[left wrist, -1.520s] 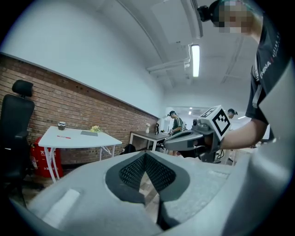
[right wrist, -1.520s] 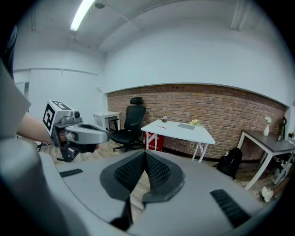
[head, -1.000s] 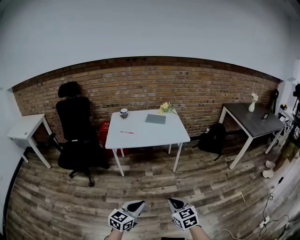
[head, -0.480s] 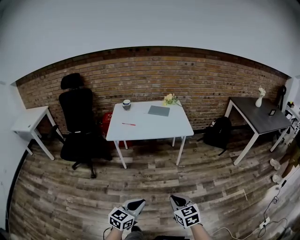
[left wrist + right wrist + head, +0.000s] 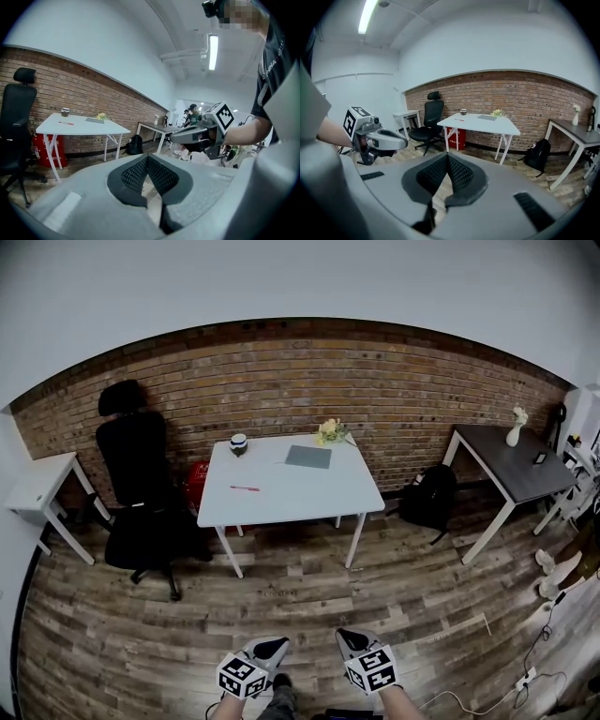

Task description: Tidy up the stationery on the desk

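As the person steps closer, the white surface (image 5: 300,501) in mid-frame of the head view looms slightly larger than a second ago, though well apart from the left gripper (image 5: 272,648) and right gripper (image 5: 352,644) at the bottom edge, both pressed together on nothing. Its red pen (image 5: 246,488), grey notebook (image 5: 308,457) and small cup (image 5: 238,443) lie untouched, so tidying seems not yet begun, only the approach.
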{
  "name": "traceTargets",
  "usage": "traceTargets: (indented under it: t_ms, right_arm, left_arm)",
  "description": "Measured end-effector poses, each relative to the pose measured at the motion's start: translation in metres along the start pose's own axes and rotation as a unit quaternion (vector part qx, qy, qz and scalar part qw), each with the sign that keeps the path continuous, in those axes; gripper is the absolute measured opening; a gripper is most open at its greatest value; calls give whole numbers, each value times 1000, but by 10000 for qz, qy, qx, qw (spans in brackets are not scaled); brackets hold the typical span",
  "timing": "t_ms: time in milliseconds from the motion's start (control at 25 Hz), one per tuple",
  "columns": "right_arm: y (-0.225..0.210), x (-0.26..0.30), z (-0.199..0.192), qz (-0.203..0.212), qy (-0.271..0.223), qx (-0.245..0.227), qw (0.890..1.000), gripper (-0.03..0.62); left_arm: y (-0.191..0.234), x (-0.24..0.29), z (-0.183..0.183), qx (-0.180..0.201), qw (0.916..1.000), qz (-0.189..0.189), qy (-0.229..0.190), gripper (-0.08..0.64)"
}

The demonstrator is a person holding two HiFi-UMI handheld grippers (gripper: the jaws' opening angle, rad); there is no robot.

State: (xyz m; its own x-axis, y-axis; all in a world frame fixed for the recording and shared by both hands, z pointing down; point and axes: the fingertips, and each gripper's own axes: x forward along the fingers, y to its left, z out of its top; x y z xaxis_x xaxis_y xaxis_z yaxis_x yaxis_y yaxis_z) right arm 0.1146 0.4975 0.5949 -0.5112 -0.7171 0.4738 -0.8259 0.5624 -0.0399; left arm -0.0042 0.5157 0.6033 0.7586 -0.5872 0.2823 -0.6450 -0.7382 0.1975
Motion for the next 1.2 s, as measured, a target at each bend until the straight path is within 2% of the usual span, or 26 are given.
traceTargets:
  t_ms: [120, 320, 440, 920, 1200]
  right_arm:
    - [-14, 29, 16, -92, 33, 12, 10000, 9]
    - [-29, 75, 49, -273, 43, 57, 9996, 9]
    - [-34, 95, 62, -398, 63, 95, 9991, 9]
    - [-45, 148, 85, -531, 203, 166, 9982, 9]
    - [-78, 191, 97, -404, 239, 197, 9987, 9]
  left_arm:
    - [29, 18, 12, 78, 9999, -116, 32, 9]
    - [81, 39, 29, 478, 9981, -276, 269, 9]
    - [105, 45, 37, 576, 9970, -402, 319, 9]
    - [172, 64, 47, 378, 9978, -453, 309, 9]
    - [201, 100, 58, 312, 9977, -491, 339, 9]
